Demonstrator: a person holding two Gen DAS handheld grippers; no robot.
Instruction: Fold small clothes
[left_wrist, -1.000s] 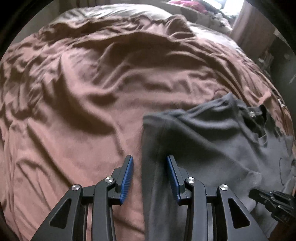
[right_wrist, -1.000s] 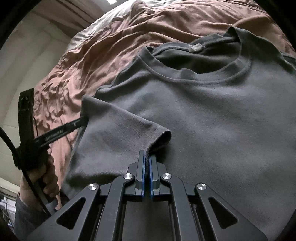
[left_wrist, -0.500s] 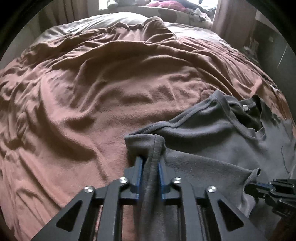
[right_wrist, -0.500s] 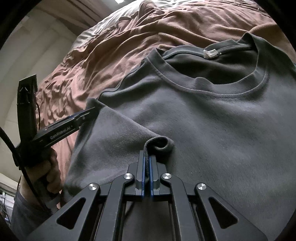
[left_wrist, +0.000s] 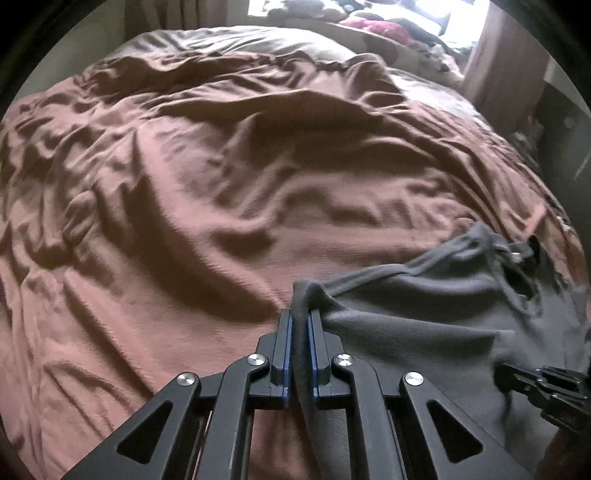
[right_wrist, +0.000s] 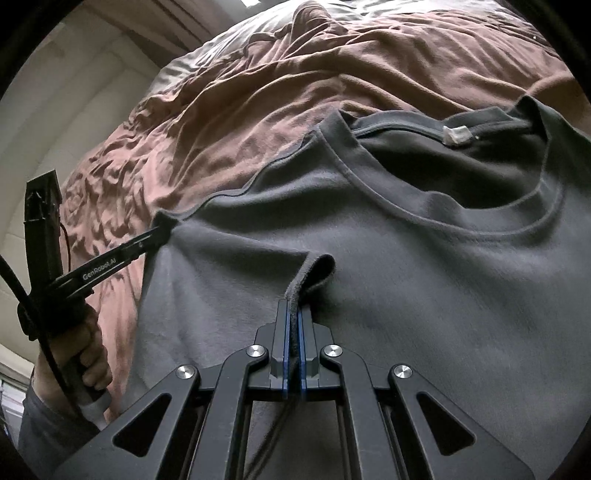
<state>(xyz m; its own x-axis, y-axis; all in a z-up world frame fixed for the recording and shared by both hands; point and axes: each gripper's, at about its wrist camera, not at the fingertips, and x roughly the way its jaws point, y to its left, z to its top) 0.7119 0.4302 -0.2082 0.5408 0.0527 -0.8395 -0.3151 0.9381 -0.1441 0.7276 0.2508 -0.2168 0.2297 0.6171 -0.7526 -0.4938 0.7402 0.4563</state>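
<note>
Left gripper (left_wrist: 299, 325) clamped on grey T-shirt (right_wrist: 424, 258) sleeve corner; right gripper (right_wrist: 292, 325) clamped on sleeve hem; rumpled brown blanket (left_wrist: 184, 203) surrounds.

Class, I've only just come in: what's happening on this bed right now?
A person is folding a dark grey T-shirt on a bed with a brown blanket. The left gripper is shut on the shirt's sleeve edge, and the right gripper is shut on a fold nearer the chest. The shirt is not yet folded.
</note>
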